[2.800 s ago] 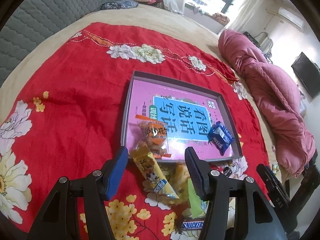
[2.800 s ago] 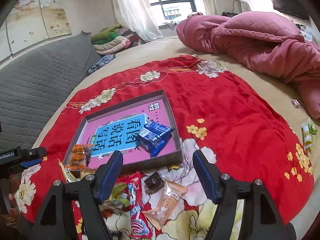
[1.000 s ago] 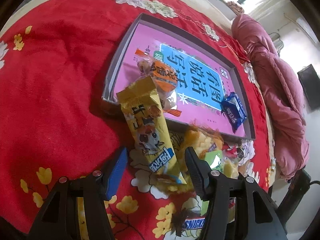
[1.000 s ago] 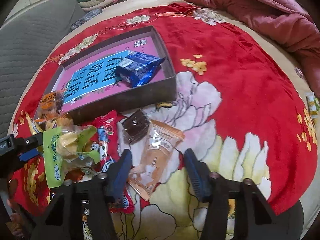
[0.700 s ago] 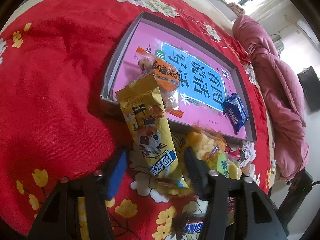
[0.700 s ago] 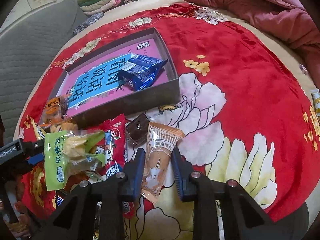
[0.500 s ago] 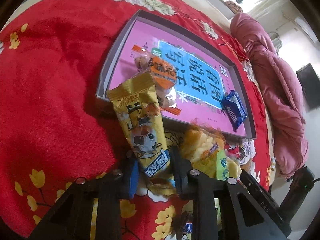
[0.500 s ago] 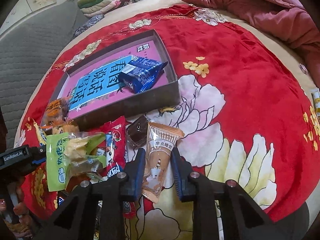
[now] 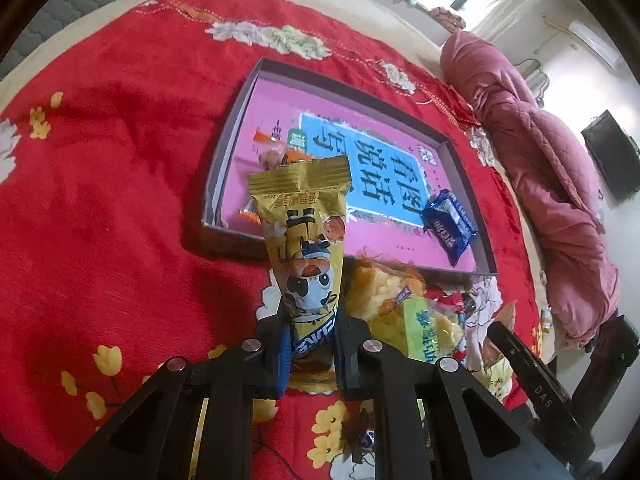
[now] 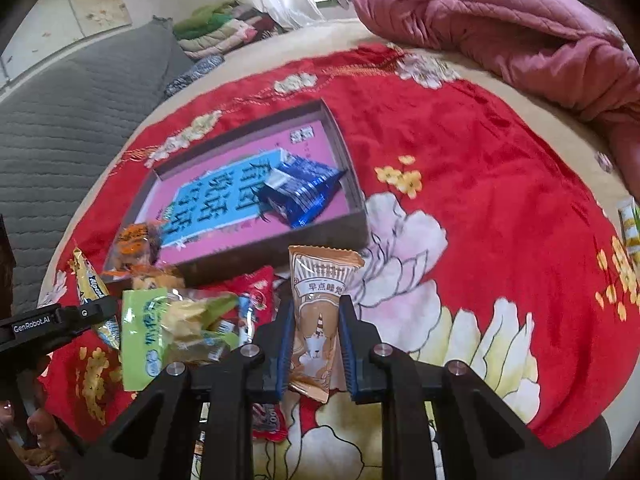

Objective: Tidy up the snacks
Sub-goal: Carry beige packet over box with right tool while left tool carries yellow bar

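The left tool (image 9: 310,346) was clamped on the lower end of a yellow snack packet (image 9: 306,248) printed with a cartoon panda, and the packet stood up from the jaws, its crimped top reaching in front of the near wall of the shallow box (image 9: 460,160). The right tool (image 10: 314,354) was clamped on a tan snack packet (image 10: 318,300) with a cartoon cat, which likewise rose from the jaws, its top edge just short of the box's near wall in the right wrist view. The box lay on a red floral blanket (image 9: 120,200) spread over the bed, and its floor was a pink sheet with a blue panel of large Chinese characters. Inside it, a blue wrapped snack (image 10: 300,192) lay near the right end, and an orange-and-clear packet (image 10: 136,246) sat at the left end, partly hidden behind the yellow packet in the left wrist view. On the blanket between the two tools and just outside the box's near wall lay a loose heap: a green bag of pale puffed snacks (image 10: 160,328), and a red wrapper (image 10: 256,292) beside it. A bunched pink quilt (image 10: 520,28) lay along the far side of the bed, well apart from the box, and folded bedding (image 10: 216,28) was stacked by the window.
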{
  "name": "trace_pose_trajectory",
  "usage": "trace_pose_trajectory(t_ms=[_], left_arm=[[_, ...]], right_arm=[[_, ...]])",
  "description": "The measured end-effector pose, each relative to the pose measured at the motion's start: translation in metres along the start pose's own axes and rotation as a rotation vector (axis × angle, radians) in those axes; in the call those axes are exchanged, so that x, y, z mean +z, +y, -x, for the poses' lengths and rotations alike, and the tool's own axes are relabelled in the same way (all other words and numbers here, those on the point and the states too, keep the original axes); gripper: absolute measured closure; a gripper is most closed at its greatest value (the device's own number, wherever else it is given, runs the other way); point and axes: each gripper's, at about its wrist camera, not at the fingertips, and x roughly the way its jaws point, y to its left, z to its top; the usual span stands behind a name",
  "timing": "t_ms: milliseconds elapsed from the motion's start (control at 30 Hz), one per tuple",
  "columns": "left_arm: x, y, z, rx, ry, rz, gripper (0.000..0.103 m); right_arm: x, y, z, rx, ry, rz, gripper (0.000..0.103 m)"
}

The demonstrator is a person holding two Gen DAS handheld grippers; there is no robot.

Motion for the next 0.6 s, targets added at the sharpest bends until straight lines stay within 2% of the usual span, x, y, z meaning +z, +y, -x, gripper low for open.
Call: trace_pose_trajectory(t_ms=[267, 600], left_arm=[[0.007, -0.005, 0.021, 0.005, -0.059, -0.033, 0.086], [0.013, -0.01, 0.029, 0.006, -0.089, -0.044, 0.086]], right_arm=[[0.006, 0.011, 0.012, 0.046, -0.084, 0.051, 0.082], [0.013, 0.02, 0.016, 0.094, -0.145, 0.085, 0.082]])
